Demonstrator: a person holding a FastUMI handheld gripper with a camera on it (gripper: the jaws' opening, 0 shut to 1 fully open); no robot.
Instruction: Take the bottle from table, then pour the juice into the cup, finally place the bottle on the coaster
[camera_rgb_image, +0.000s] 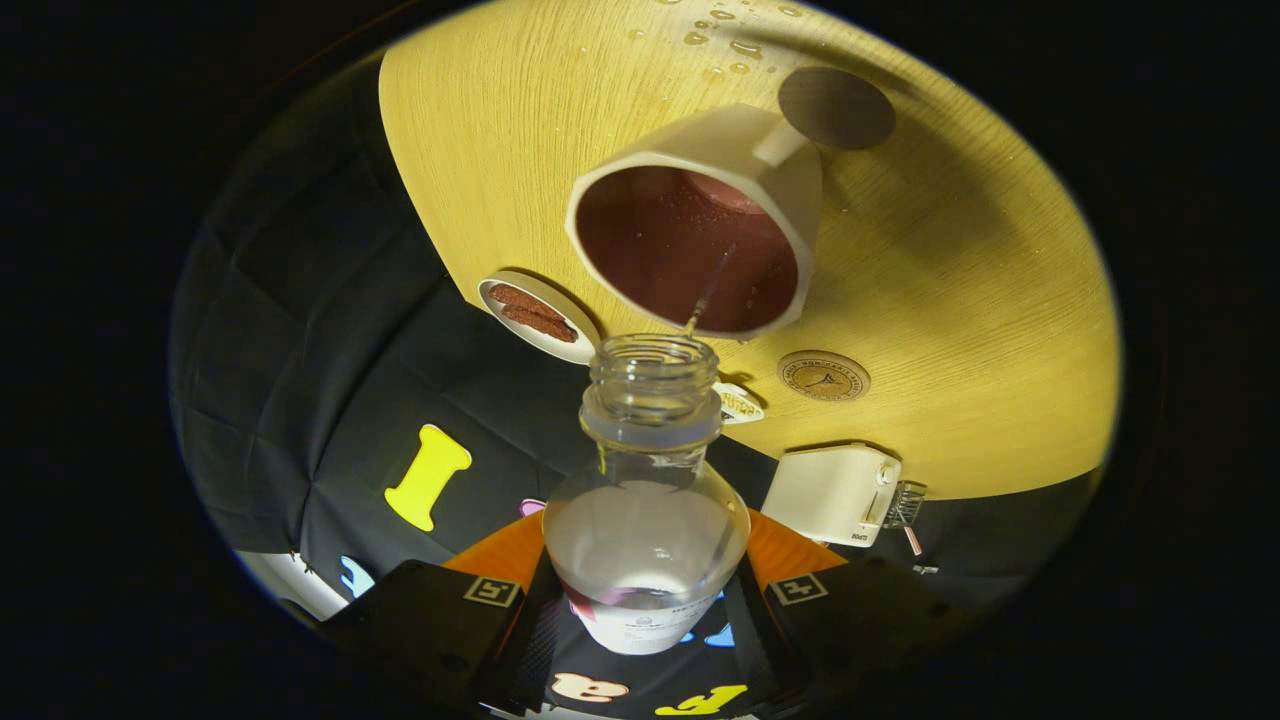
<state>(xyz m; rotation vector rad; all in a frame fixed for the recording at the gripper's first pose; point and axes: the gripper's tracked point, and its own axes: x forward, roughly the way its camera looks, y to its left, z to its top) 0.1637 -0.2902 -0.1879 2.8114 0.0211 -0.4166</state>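
Claw (645, 600) clenched on the bottle (645, 520), held tilted between my fingers; thin stream runs from its mouth into the cup (690, 245) just ahead. I'd keep the tilt shallow and the mouth over the rim. Coaster (823, 376) lies beside the cup.

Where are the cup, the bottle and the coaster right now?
cup (770, 150), gripper view, on its pale outer wall.
bottle (645, 535), gripper view, on its clear body, between the hand-held gripper's (645, 605) fingers.
coaster (823, 376), gripper view, on its round top, beside the cup.
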